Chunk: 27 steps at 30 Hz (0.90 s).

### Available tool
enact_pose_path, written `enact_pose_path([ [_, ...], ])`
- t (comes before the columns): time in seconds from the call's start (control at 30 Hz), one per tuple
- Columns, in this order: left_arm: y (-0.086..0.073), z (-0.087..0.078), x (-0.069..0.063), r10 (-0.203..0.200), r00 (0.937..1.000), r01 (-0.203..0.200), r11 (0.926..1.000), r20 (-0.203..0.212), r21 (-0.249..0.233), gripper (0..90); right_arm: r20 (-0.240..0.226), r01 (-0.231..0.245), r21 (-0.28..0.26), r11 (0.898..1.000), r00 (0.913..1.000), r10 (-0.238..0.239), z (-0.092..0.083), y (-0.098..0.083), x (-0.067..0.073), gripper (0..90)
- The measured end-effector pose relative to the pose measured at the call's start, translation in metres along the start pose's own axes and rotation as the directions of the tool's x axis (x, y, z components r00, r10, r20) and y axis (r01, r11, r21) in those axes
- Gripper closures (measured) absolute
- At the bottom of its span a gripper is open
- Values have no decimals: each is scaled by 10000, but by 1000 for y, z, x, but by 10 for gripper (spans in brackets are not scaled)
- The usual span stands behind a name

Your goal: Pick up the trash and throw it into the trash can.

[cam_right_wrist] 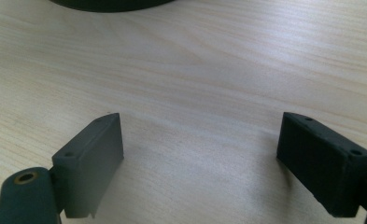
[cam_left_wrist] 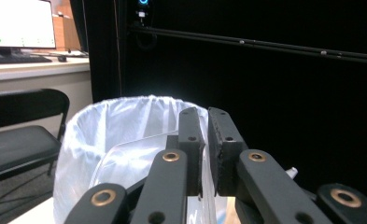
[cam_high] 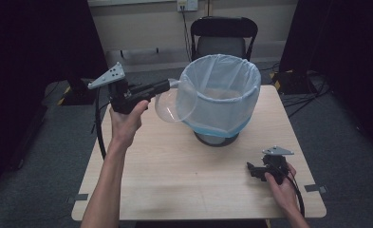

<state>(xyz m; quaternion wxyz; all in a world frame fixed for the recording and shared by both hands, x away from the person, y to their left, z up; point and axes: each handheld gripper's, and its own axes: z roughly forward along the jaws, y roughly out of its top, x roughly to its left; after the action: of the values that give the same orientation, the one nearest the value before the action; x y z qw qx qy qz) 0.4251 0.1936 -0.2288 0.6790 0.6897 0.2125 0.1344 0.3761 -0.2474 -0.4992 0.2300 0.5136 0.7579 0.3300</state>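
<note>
Black grippers, left gripper (cam_high: 167, 85), right gripper (cam_high: 251, 167); grey three-cornered plates; brass rivets; black cables; bare forearms

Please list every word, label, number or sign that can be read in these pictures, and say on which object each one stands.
No text can be read.
The monitor in the left gripper view shows only small marks, too blurred to read.
The bin bag, left gripper, right gripper and table bear no writing.

Dim, soft high view with black corners; bin liner (cam_left_wrist: 125, 135) glows ahead of the left gripper (cam_left_wrist: 203, 154); right gripper (cam_right_wrist: 200, 163) jaws blurred, soft shadows on table (cam_right_wrist: 195, 70).
</note>
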Motion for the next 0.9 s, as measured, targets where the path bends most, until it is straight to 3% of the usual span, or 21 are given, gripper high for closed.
enact_pose_path([
  [0.27, 18, 17, 6, -13, 9995, 24, 9994, 312, -340, 852, -7, 8, -5, 10000, 10000, -8, 0, 0, 0, 135],
  [0.43, 24, 33, 14, -218, 9988, 239, 9985, 431, -495, 851, -6, 8, -6, 10000, 10000, -8, 0, 0, 0, 134],
  [0.63, 29, 63, 23, -535, 9968, 563, 9973, 593, -470, 852, -20, 15, 2, 10000, 10000, -15, 0, 0, 0, 135],
  [0.73, 31, 82, 25, -523, 9972, 534, 9984, 534, -184, 852, -1, 1, 0, 10000, 10000, -1, 0, 0, 0, 134],
  [0.9, 31, 107, 32, -868, 9945, 865, 9962, 588, 78, 851, -1, 2, -13, 10000, 10000, -2, 0, 0, 0, 134],
])
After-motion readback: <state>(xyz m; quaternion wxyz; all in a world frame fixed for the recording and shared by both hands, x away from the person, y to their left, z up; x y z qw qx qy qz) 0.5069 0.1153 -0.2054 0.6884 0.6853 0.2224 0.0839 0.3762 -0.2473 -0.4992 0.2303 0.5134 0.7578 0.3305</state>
